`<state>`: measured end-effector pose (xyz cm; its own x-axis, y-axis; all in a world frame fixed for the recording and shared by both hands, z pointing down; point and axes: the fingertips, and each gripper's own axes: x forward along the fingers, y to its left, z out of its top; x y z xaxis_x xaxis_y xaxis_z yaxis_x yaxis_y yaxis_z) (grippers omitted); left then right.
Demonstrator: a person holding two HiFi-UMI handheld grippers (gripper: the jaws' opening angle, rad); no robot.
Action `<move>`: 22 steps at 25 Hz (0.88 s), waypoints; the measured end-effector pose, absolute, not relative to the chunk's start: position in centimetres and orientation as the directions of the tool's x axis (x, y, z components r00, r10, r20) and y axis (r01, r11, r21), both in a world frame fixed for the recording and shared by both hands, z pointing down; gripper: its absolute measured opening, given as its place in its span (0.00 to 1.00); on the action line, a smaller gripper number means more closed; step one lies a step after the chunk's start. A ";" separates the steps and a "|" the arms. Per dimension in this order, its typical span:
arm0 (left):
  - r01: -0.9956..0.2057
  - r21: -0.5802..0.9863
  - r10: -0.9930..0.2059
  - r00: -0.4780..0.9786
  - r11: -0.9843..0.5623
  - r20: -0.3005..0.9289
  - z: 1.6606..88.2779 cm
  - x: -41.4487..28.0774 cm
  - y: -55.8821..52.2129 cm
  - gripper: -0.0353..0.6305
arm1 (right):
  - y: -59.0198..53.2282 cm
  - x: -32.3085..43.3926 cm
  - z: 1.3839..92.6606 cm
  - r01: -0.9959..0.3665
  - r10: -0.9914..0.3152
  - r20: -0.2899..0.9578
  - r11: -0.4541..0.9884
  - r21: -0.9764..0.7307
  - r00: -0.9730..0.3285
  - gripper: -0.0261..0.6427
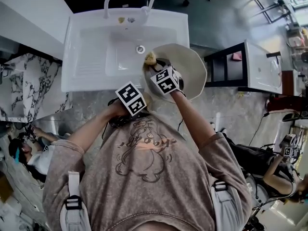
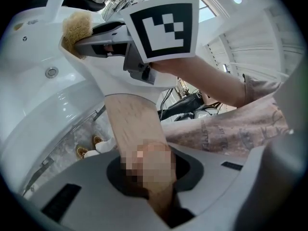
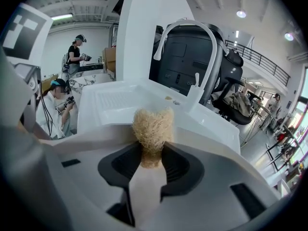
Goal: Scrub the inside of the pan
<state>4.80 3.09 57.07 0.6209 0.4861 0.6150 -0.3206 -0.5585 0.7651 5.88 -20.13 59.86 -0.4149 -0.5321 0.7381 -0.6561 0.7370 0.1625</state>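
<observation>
Right tool (image 3: 153,146) pinches a scrubber (image 3: 153,124); left tool (image 2: 144,177) clamps the pan (image 1: 190,64) by its wooden handle (image 2: 132,124), which points back toward the person.

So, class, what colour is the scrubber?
Pale straw yellow. The scrubber shows best in the right gripper view.

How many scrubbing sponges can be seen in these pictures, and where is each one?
1. The scrubber is clamped in the right claw, at the rim of the pan held at the edge of the sink. None else shows; the pan could hide another.
</observation>
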 end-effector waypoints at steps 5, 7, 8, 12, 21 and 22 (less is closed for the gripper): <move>-0.320 0.768 0.490 0.621 -0.555 0.612 57.1 4.6 3.1 0.17 | -20.8 6.4 60.7 -0.654 -0.534 0.762 0.730 0.196 -0.367 0.25; -0.319 0.768 0.488 0.622 -0.555 0.612 57.1 4.6 3.1 0.17 | -21.2 6.8 61.1 -0.649 -0.533 0.774 0.730 0.215 -0.342 0.25; -0.319 0.768 0.488 0.623 -0.556 0.612 57.1 4.6 3.1 0.17 | -21.4 7.0 61.3 -0.647 -0.533 0.780 0.729 0.224 -0.330 0.25; -0.320 0.768 0.487 0.623 -0.555 0.612 57.0 4.6 3.1 0.17 | -22.4 8.1 61.9 -0.639 -0.525 0.800 0.728 0.246 -0.291 0.25; -0.327 0.769 0.487 0.623 -0.549 0.613 57.0 4.6 3.2 0.17 | -24.4 9.8 62.0 -0.624 -0.526 0.817 0.727 0.288 -0.235 0.25; -0.328 0.769 0.486 0.623 -0.549 0.613 57.0 4.6 3.3 0.17 | -24.5 10.0 61.9 -0.628 -0.530 0.815 0.722 0.291 -0.232 0.25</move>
